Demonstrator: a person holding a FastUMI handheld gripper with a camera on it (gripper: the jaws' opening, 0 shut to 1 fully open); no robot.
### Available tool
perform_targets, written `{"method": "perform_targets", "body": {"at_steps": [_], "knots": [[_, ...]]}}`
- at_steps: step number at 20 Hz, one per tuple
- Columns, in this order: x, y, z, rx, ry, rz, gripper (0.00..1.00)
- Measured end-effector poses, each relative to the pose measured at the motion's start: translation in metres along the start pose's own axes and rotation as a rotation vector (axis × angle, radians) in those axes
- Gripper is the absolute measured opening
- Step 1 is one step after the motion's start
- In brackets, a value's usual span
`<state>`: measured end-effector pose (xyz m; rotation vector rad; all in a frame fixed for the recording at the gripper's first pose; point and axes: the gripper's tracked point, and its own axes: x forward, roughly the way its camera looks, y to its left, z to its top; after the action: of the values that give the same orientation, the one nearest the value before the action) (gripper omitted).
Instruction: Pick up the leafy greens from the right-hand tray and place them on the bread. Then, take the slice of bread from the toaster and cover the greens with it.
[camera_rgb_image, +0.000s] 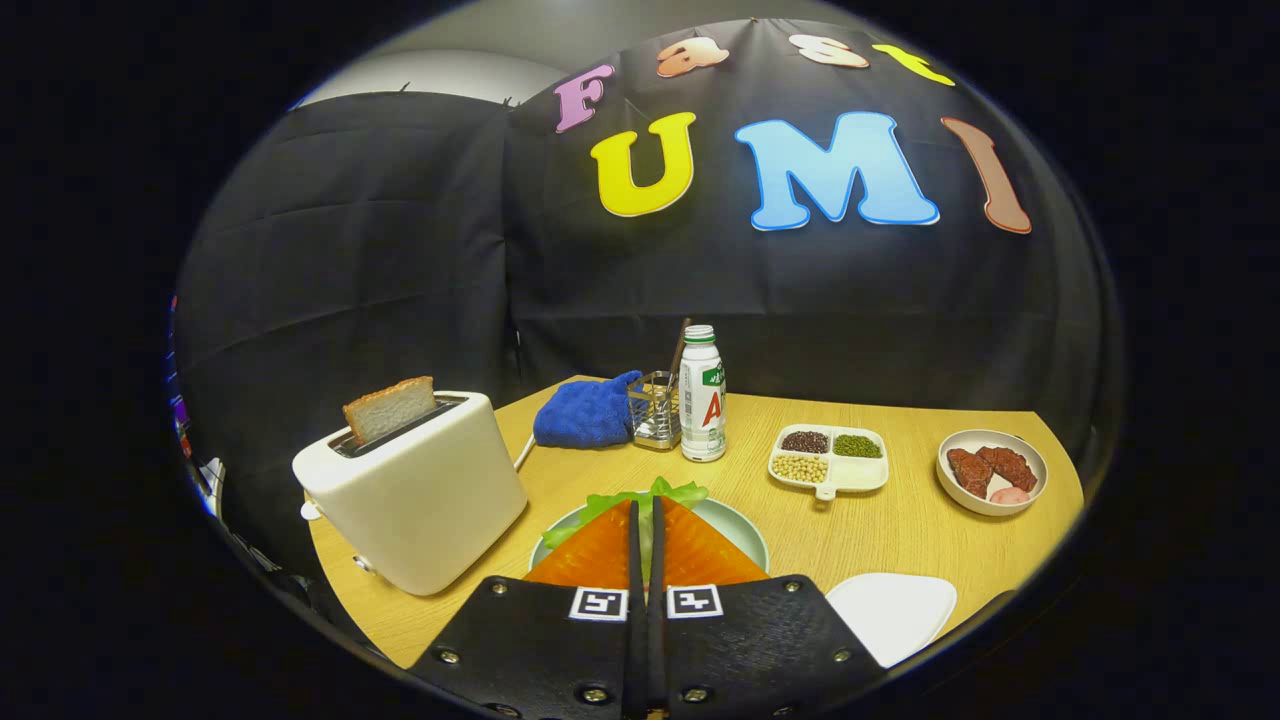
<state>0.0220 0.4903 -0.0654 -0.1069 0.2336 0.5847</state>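
Right now your gripper (645, 510) has its orange fingers (598, 550) nearly pressed together, pinching the leafy greens (650, 497) over the pale green plate (745, 530).
Any bread on that plate is hidden behind the fingers. At 4 o'clock lies a white tray (893, 612), partly cut off. At 10 o'clock the toaster (420, 490) holds the slice of bread (390, 407). Beyond, at 12, stands a bottle (702, 393); at 2, a divided dish (828, 459).

Gripper (646, 515) level, orange fingers (597, 555) pressed nearly together, pointing forward
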Motion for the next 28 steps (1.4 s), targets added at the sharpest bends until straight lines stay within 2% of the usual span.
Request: {"method": "perform_targets", "body": {"at_steps": [5, 9, 10, 12, 16, 18, 28], "knots": [[0.019, 0.007, -0.017, 0.073, 0.012, 0.012, 0.0], [0.024, -0.003, -0.038, 0.079, 0.048, -0.028, 0.0], [0.023, -0.007, -0.038, 0.085, 0.045, -0.039, 0.03], [0.022, -0.01, -0.039, 0.099, 0.037, -0.046, 0.13], [0.013, -0.031, -0.038, 0.085, 0.034, -0.12, 0.32], [0.004, -0.029, -0.03, 0.082, -0.001, -0.114, 0.39], [-0.048, 0.013, 0.006, 0.002, -0.147, -0.158, 0.39]]}}
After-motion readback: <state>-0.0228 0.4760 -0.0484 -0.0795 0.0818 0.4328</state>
